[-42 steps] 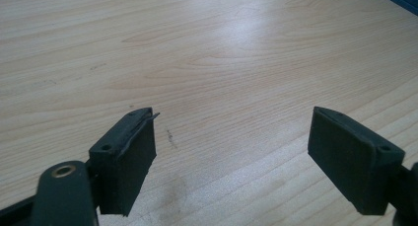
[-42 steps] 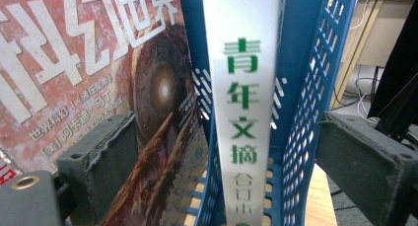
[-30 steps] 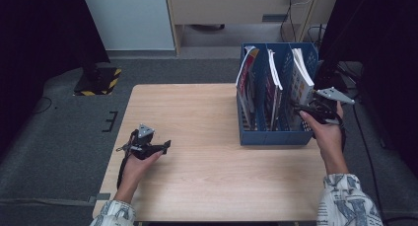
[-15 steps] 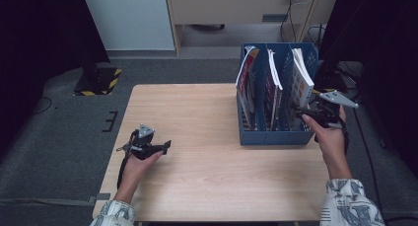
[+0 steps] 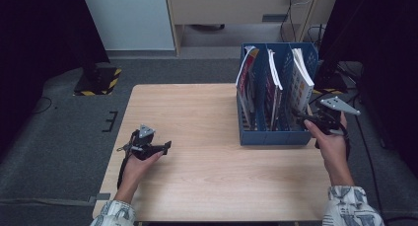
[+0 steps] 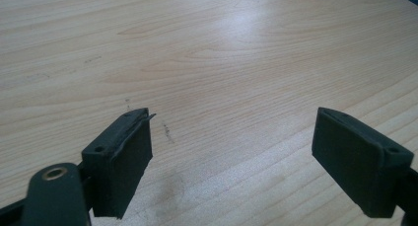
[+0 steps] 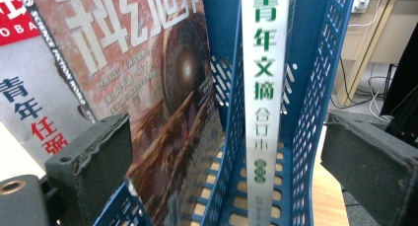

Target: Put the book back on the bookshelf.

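Magazines stand upright in the blue file rack [image 5: 268, 137] at the table's [image 5: 197, 107] far right corner. From the high view the rack has three compartments, each with magazines. The right gripper view alone shows the print: a white-spined volume [image 7: 261, 88] between the wide-spread jaws of the right gripper [image 7: 226, 171], apart from both, and a science-fiction magazine [image 7: 162, 78] beside the left jaw. The left gripper [image 6: 231, 162] hovers wide open, holding nothing, over bare wood near the left edge.
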`<state>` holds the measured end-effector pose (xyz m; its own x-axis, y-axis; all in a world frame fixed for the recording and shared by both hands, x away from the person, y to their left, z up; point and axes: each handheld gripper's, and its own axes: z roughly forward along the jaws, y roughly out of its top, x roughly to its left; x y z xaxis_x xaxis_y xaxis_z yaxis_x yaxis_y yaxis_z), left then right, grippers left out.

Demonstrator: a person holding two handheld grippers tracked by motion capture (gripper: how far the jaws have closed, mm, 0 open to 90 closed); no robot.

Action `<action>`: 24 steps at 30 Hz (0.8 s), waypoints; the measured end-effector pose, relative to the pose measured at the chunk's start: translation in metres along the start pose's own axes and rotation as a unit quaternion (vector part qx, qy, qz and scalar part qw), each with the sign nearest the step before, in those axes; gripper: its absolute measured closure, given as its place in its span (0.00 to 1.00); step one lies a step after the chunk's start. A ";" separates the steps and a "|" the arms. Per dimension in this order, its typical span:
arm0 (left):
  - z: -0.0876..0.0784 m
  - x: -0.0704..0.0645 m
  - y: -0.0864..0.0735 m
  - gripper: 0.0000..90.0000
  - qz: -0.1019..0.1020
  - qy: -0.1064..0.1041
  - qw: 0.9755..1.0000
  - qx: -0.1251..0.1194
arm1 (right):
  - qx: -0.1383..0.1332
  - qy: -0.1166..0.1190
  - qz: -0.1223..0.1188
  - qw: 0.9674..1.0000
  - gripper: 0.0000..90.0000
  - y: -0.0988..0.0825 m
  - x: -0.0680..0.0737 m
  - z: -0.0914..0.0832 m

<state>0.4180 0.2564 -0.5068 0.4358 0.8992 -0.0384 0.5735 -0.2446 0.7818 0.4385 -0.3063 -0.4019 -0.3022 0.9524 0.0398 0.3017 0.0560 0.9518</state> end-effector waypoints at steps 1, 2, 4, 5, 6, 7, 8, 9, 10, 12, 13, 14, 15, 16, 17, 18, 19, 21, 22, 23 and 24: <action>0.000 0.000 0.000 0.16 0.000 0.000 1.000 0.001 | -0.001 -0.002 0.000 1.000 0.07 -0.001 0.000 -0.001; 0.000 0.000 0.000 0.16 0.001 0.000 1.000 0.004 | 0.001 0.001 0.000 1.000 0.07 -0.002 0.001 -0.003; 0.000 0.000 0.000 0.16 0.000 -0.001 1.000 0.004 | 0.006 -0.001 0.003 1.000 0.07 -0.004 0.002 -0.005; 0.000 0.000 0.000 0.16 0.000 -0.001 1.000 0.004 | 0.005 0.002 0.004 1.000 0.07 -0.005 0.002 -0.006; 0.000 0.000 0.000 0.16 0.002 -0.001 1.000 0.004 | 0.003 0.003 0.006 1.000 0.07 -0.006 0.003 -0.007; 0.000 0.000 0.000 0.15 0.002 0.000 1.000 0.006 | 0.003 0.002 0.007 1.000 0.07 -0.006 0.004 -0.008; 0.000 0.000 0.000 0.15 0.002 0.000 1.000 0.006 | 0.004 0.003 0.006 1.000 0.07 -0.008 0.005 -0.009; 0.001 0.000 0.000 0.15 0.001 0.001 1.000 0.006 | 0.005 0.005 0.006 1.000 0.07 -0.009 0.006 -0.009; 0.001 0.000 0.000 0.14 0.000 0.002 1.000 0.006 | 0.009 0.006 0.004 1.000 0.07 -0.011 0.007 -0.010; 0.001 0.000 0.000 0.14 -0.001 0.002 1.000 0.006 | 0.012 0.007 0.002 1.000 0.07 -0.015 0.009 -0.010; 0.001 0.000 0.000 0.13 -0.001 0.002 1.000 0.006 | 0.014 0.006 0.002 1.000 0.07 -0.017 0.010 -0.010; 0.001 0.000 0.000 0.13 -0.001 0.002 1.000 0.006 | 0.016 0.008 0.003 1.000 0.07 -0.018 0.011 -0.011; 0.001 0.000 0.000 0.13 -0.002 0.002 1.000 0.006 | 0.016 0.010 0.004 1.000 0.07 -0.020 0.013 -0.011; 0.002 0.000 0.000 0.13 -0.002 0.002 1.000 0.005 | 0.017 0.011 0.003 1.000 0.07 -0.021 0.013 -0.011; 0.002 -0.001 0.000 0.13 -0.002 0.002 1.000 0.006 | 0.017 0.012 0.005 1.000 0.07 -0.023 0.015 -0.011; 0.002 -0.001 0.000 0.13 -0.002 0.002 1.000 0.006 | 0.020 0.014 0.004 1.000 0.07 -0.024 0.016 -0.012; 0.002 -0.001 -0.001 0.13 -0.002 0.002 1.000 0.006 | 0.021 0.017 0.002 1.000 0.07 -0.025 0.018 -0.012; 0.002 -0.001 0.000 0.13 -0.002 0.002 1.000 0.007 | 0.022 0.016 0.001 1.000 0.07 -0.028 0.021 -0.012; 0.002 -0.001 0.000 0.13 -0.001 0.002 1.000 0.007 | 0.022 0.019 0.003 1.000 0.07 -0.029 0.023 -0.012; 0.002 -0.001 0.000 0.13 -0.001 0.002 1.000 0.006 | 0.023 0.021 0.004 1.000 0.08 -0.030 0.024 -0.012; 0.002 -0.001 0.000 0.13 -0.001 0.002 1.000 0.006 | 0.023 0.021 0.003 1.000 0.08 -0.031 0.025 -0.012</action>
<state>0.4182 0.2547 -0.5081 0.4321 0.9011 -0.0371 0.5831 -0.2477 0.7737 0.4101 -0.2876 -0.4268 -0.3371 0.9396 0.0597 0.3449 0.0642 0.9364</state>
